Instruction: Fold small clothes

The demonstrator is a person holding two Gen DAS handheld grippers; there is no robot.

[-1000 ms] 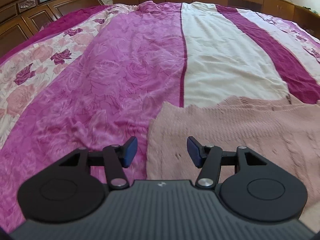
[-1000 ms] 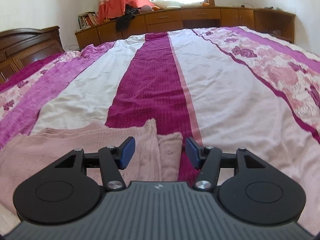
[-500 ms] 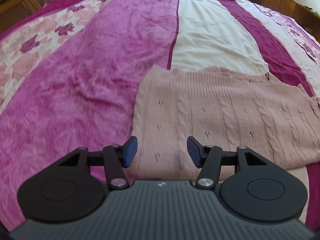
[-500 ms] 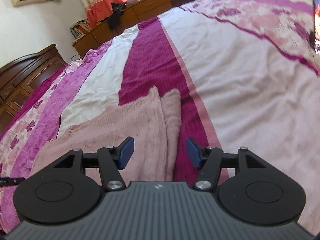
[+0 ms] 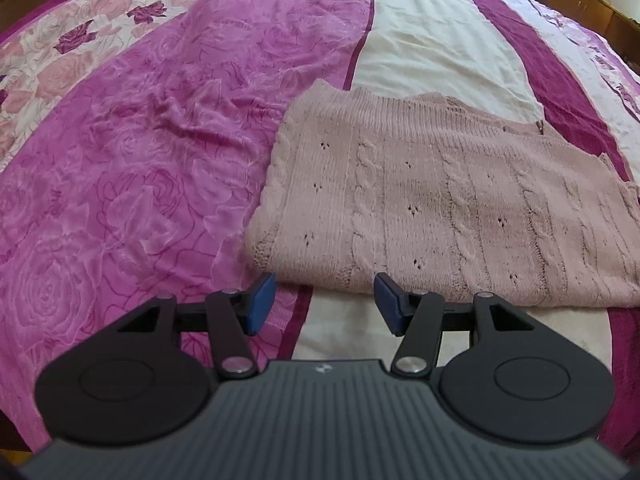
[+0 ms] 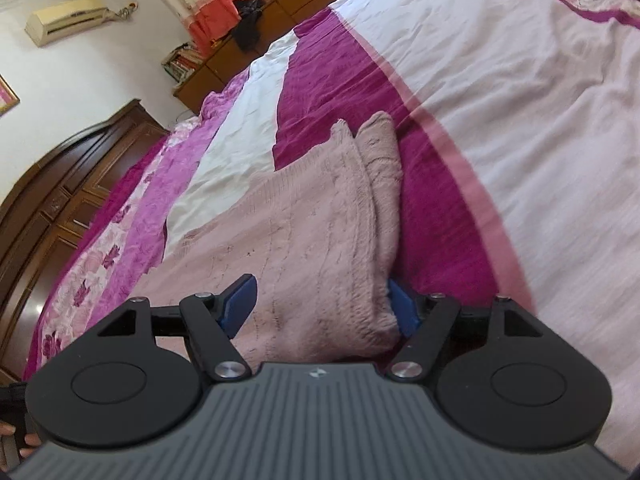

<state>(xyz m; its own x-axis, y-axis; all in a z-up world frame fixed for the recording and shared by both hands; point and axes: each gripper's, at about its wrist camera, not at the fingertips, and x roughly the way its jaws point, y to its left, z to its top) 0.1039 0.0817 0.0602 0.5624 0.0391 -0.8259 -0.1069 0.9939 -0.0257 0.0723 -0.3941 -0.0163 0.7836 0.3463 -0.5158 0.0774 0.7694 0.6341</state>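
Pink sweater [image 5: 460,196] flat on bed [image 5: 140,160]; left gripper [image 5: 324,300] spread wide just before its hem, right gripper [image 6: 320,304] released, straddling sweater's folded edge

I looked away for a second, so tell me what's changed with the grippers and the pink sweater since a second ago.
Both grippers tipped downward toward the sweater. The left gripper drew back to its near edge, jaws open, not touching. The right gripper rolled sideways and closed in, so the sweater's folded end now sits between its open jaws, not yet clamped. The sweater stayed flat on the bedspread, unmoved.
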